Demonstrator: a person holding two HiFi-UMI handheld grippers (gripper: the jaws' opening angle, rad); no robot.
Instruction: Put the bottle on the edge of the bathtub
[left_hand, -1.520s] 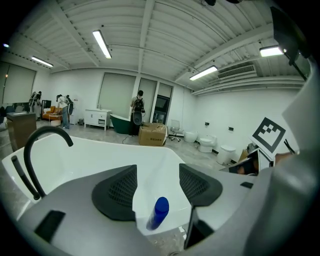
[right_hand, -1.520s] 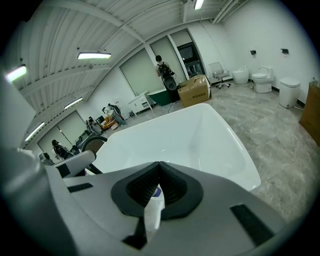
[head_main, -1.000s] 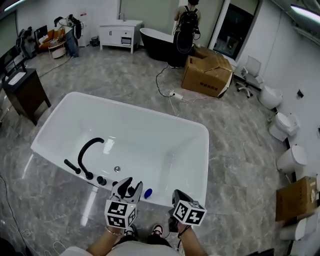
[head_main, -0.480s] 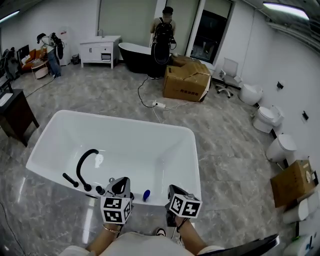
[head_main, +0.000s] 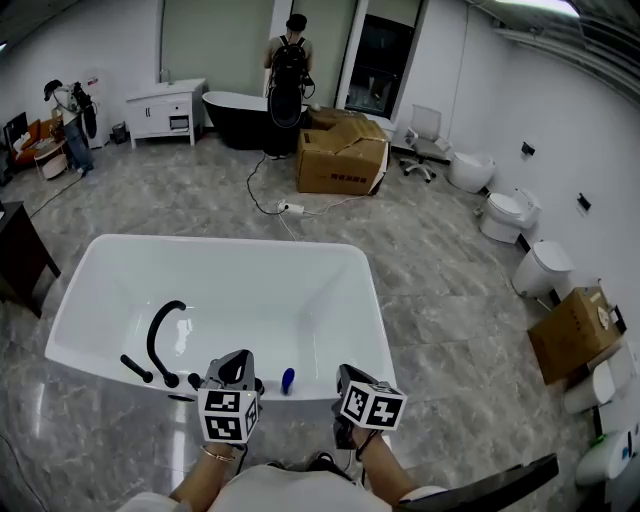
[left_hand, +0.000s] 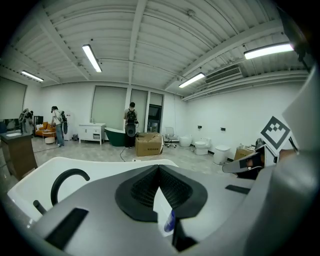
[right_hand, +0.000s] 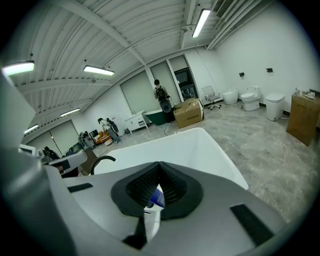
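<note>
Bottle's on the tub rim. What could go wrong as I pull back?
The bottle stands on the narrow near rim of the bathtub, close between the left gripper, whose jaws have just closed empty, and the right gripper; a brush from either may tip it off. The faucet sits near the left one: a snag hazard.

The bathtub (head_main: 300, 300) is smooth, glossy white, and its faucet (head_main: 150, 345) at eight o'clock is matt black. The bottle (head_main: 288, 380) looks like shiny blue plastic. The floor (head_main: 470, 330) is polished grey marble-look tile that reflects light. At twelve o'clock, a cardboard box (head_main: 340, 155) is dull brown.
</note>
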